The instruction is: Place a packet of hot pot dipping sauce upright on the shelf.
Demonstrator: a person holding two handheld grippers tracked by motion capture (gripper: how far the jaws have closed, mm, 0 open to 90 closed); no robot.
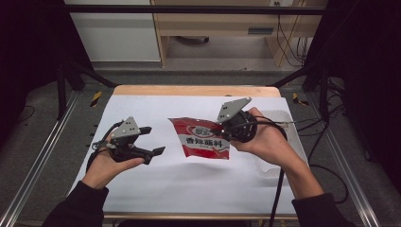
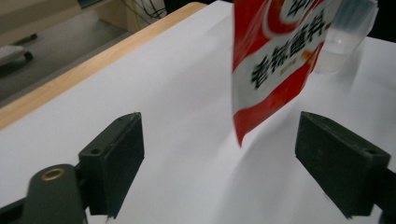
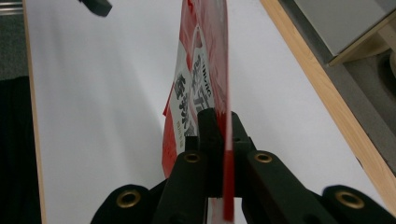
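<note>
Here the white table cover [image 1: 156,184] spreads across the middle of the high view, its near edge cut off by the person's dark sleeves at the bottom corners. A clear plastic container [image 2: 348,32] stands at the upper right of the left gripper view, cropped by the frame and partly hidden behind the pouch; whether anything is in it cannot be told. The red-and-white sauce pouch [image 1: 202,138] hangs at the centre of the high view, lifted off the cover, its right edge hidden inside the right gripper [image 1: 222,128], whose jaws are clenched on that edge. In the right gripper view the pouch [image 3: 201,88] rises edge-on, its print blurred. The left gripper [image 1: 152,140] sits at centre left, well apart from the pouch, jaws released with nothing between them.
</note>
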